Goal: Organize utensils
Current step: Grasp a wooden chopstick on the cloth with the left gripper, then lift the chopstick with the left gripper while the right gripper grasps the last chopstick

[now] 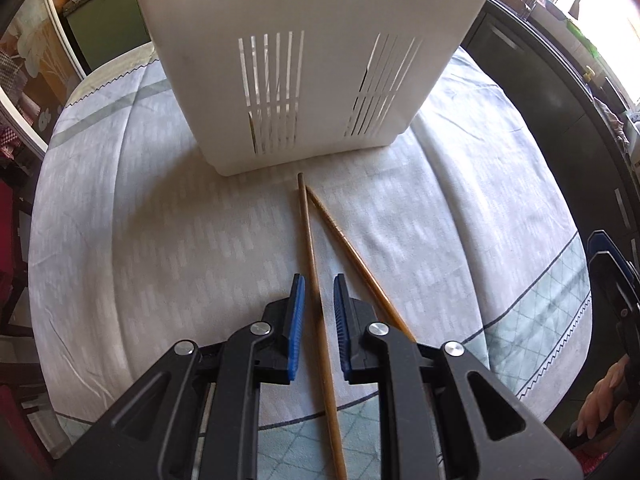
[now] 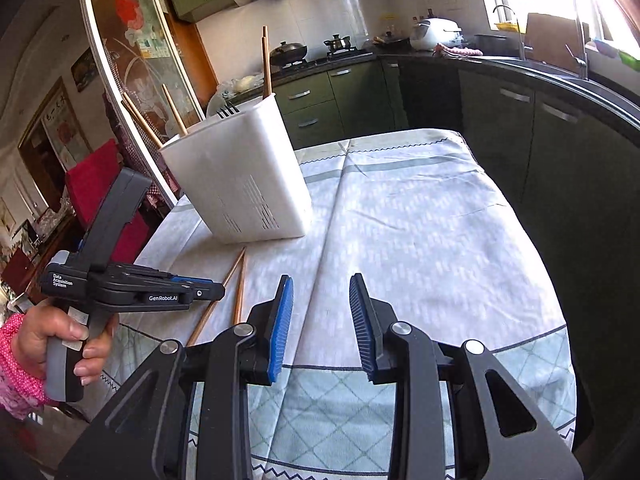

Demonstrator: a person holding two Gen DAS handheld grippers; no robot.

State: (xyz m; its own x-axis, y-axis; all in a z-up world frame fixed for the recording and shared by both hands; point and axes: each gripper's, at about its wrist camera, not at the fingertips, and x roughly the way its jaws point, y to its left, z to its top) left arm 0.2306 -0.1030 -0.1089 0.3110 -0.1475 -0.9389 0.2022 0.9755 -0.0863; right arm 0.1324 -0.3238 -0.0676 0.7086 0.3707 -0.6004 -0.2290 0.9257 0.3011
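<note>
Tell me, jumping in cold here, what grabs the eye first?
The tall white slotted utensil holder on the tablecloth, with chopsticks and a dark fork sticking out of its top. In front of it two wooden chopsticks lie on the cloth, tips nearly meeting; the open left gripper straddles one of them. The right gripper hangs open over bare cloth.

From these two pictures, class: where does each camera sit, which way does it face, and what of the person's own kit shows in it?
Left wrist: on the left gripper, low over the table, facing the white utensil holder; its open jaws straddle one chopstick.
Right wrist: on the right gripper, higher, facing the kitchen counter; the left hand and its gripper show at left.
Both share: holder, two loose chopsticks, tablecloth.
</note>
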